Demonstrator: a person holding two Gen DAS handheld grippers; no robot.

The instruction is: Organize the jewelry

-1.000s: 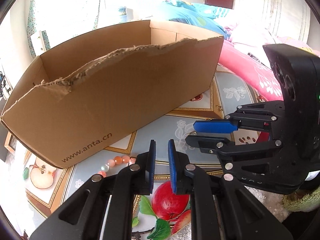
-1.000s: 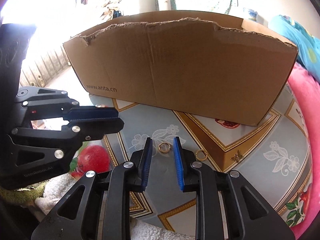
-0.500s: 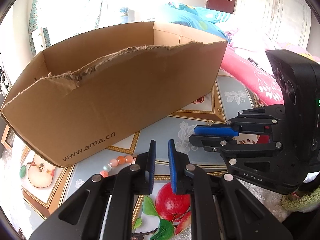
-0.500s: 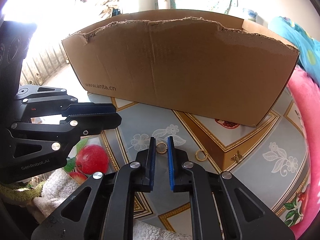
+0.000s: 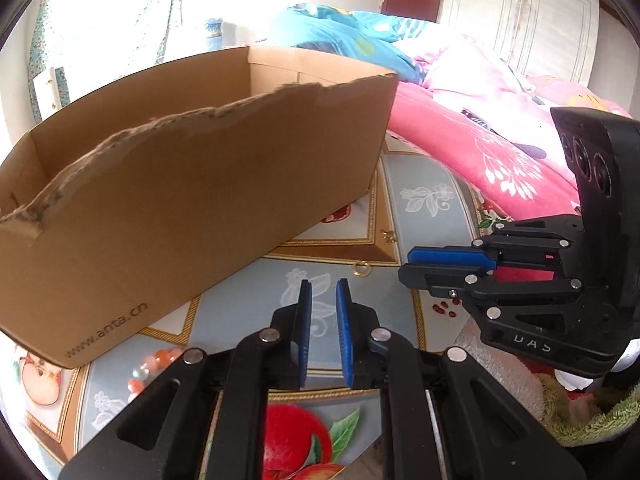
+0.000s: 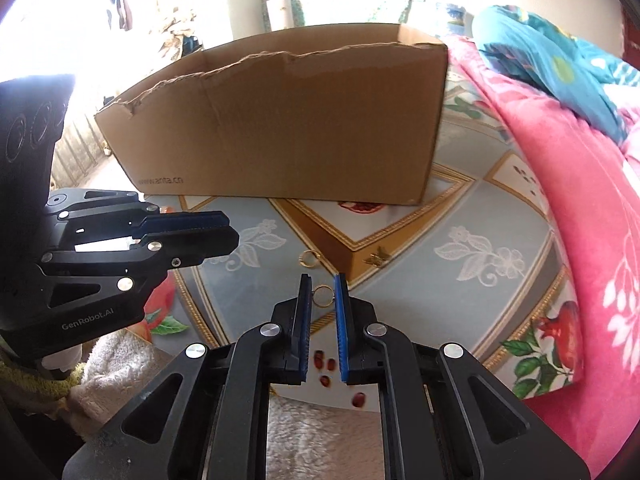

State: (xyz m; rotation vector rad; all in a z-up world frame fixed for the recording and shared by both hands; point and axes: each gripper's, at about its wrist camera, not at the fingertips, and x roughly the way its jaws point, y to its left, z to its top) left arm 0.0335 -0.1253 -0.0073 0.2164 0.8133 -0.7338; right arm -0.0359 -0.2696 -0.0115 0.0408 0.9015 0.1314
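Right gripper | I see jaws pinching a gold ring, lifted off bench | second ring lies before cardboard box | left gripper jaws narrowly spread, holding nothing.

Left gripper is held low over the near edge of the tabletop, pointed straight ahead and roughly level. Its blue pads are kept just a narrow slit apart, with nothing caught between them. Right gripper is held alongside it on the right, near but not touching, angled in a bit toward the left one and also low over the near edge. Its jaws are drawn in to a similar narrow gap, and a small gold ring looks to be pinched near the tips.
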